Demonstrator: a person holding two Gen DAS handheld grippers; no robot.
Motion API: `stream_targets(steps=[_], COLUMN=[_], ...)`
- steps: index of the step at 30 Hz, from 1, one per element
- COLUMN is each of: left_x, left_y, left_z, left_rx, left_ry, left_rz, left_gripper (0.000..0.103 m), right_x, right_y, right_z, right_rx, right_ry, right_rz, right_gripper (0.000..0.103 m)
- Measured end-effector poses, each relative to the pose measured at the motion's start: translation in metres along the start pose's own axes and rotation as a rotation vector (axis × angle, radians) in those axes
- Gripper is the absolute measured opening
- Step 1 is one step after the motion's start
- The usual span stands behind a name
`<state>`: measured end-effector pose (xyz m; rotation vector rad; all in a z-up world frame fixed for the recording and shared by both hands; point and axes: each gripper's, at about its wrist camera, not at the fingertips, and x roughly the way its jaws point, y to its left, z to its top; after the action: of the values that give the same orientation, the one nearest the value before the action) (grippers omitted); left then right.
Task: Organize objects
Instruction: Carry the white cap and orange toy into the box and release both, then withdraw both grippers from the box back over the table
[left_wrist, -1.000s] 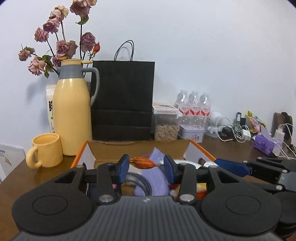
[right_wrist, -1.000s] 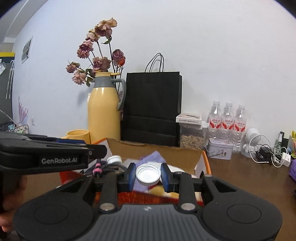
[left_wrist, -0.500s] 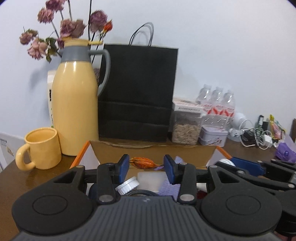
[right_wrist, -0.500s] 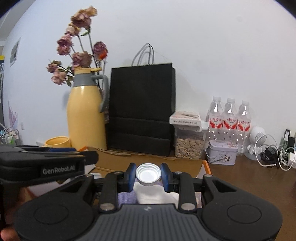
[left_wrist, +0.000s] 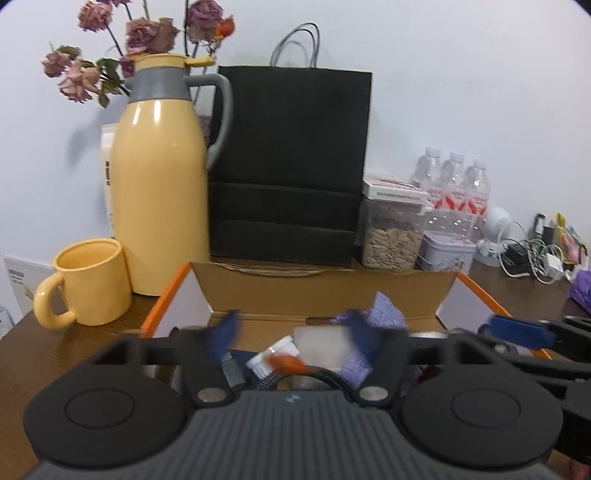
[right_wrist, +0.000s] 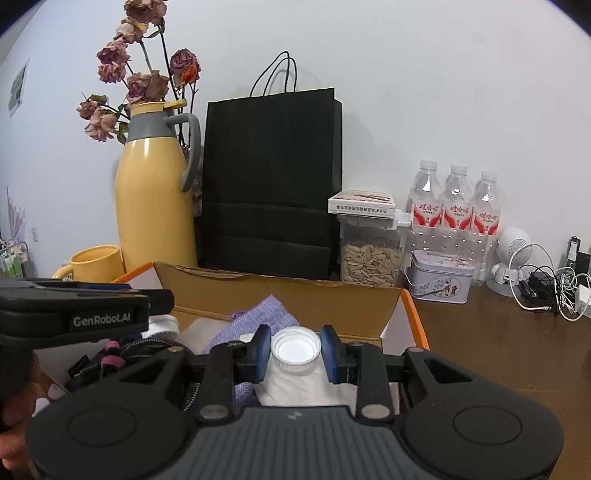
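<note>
- From the left wrist: left gripper (left_wrist: 291, 332) over the open cardboard box (left_wrist: 325, 291), fingers (left_wrist: 223, 338) blurred and spread wide, having just been opening.
- Small orange dried bud (left_wrist: 286, 363) loose below the gap, touching neither pad, blurred, beside a white cap (left_wrist: 271, 354) and a black braided cable (left_wrist: 332, 378) inside the box.
- Pointed slightly downward toward the yellow jug (left_wrist: 160, 177) and black paper bag (left_wrist: 291, 166).
- From the right wrist: right gripper (right_wrist: 295, 352) above the same box, just right of the left gripper.
- Blue pads (right_wrist: 260, 352) having just been opening; white bottle cap (right_wrist: 295, 349) between them, slim gaps either side, grip apparently released.
- Purple knitted cloth (right_wrist: 258, 317) just behind; white sheet (right_wrist: 303, 387) beneath.
- Tilted slightly downward, level across.
</note>
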<state>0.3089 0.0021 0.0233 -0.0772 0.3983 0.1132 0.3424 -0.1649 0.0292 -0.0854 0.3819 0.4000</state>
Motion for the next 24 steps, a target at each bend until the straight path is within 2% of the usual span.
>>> stream_targets(steps=[1, 2, 3, 4, 6, 9, 24], left_x=[-0.001, -0.002, -0.002, -0.002, 0.0, 0.001, -0.015], left_y=[0.0, 0.0, 0.0, 0.0, 0.001, 0.002, 0.004], left_z=[0.0, 0.0, 0.001, 0.002, 0.001, 0.001, 0.008], left_rx=[-0.003, -0.006, -0.006, -0.005, -0.011, -0.014, -0.027], left_ry=[-0.016, -0.029, -0.028, -0.023, -0.018, -0.009, -0.05], left_rz=[0.013, 0.022, 0.027, 0.03, 0.034, 0.035, 0.015], left_gripper=[0.103, 0.103, 0.103, 0.103, 0.103, 0.103, 0.103], right_x=[-0.001, -0.002, -0.003, -0.005, -0.005, -0.004, -0.013], right_y=[-0.001, -0.002, -0.002, -0.003, -0.003, -0.004, -0.004], right_z=[0.0, -0.001, 0.0, 0.0, 0.001, 0.001, 0.004], right_rx=[0.006, 0.012, 0.017, 0.022, 0.026, 0.03, 0.04], right_ry=[-0.004, -0.01, -0.018, -0.027, -0.031, -0.026, -0.01], right_rz=[-0.006, -0.011, -0.015, -0.021, -0.031, -0.039, -0.038], right_gripper=[0.059, 0.069, 0.086, 0.092, 0.094, 0.103, 0.103])
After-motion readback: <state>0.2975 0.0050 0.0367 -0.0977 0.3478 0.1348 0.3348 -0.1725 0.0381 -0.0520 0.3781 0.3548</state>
